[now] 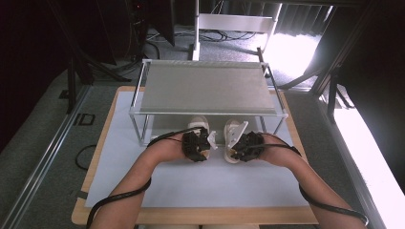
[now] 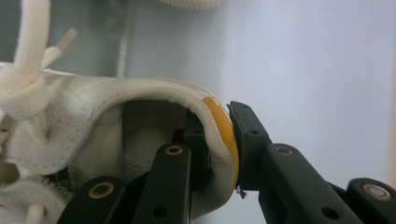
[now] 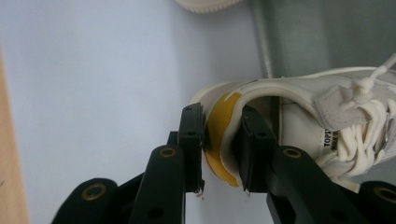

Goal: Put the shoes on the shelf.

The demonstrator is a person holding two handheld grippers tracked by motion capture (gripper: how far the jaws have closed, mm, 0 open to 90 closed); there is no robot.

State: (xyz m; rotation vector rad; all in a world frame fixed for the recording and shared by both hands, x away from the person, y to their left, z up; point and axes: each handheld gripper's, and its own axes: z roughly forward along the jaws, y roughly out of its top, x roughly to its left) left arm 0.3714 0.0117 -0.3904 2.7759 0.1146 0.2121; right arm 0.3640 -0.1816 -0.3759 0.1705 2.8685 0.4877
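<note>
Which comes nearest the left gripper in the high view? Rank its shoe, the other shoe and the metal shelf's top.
1. Left shoe: clamped at the heel by the left gripper.
2. Right shoe: just to the right.
3. Shelf top: above and beyond.

shoe tongue label [image 3: 329, 138]: black print, "TOPST…" on first line, second line too cut off and small to read | floor [image 1: 28, 143]: dark marking "ID" left of counter [image 1: 102, 138] | no other legible text
</note>
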